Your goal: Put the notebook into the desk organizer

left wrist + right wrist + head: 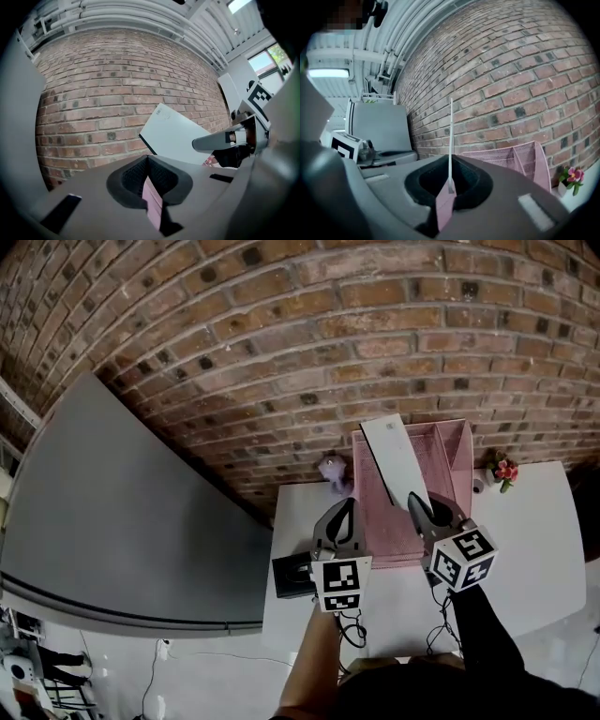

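**A:** Brick wall (281,334) behind, white surface (525,549) in front. Where's the notebook?

**B:** Notebook (396,460) is pinched at its lower end in the right tool (413,500). It's off the surface, long axis up, leaning toward the wall.

**A:** Organizer?

**B:** Pink mesh organizer (441,451) stands by the wall, just past the right tool. From that tool's view its slots sit ahead and right of the notebook's edge. I'd expect a shift right, then down.

**A:** Left tool?

**B:** Left tool (349,503) is pressed together and empty, at the organizer's left end. The right one is nearer the slots.
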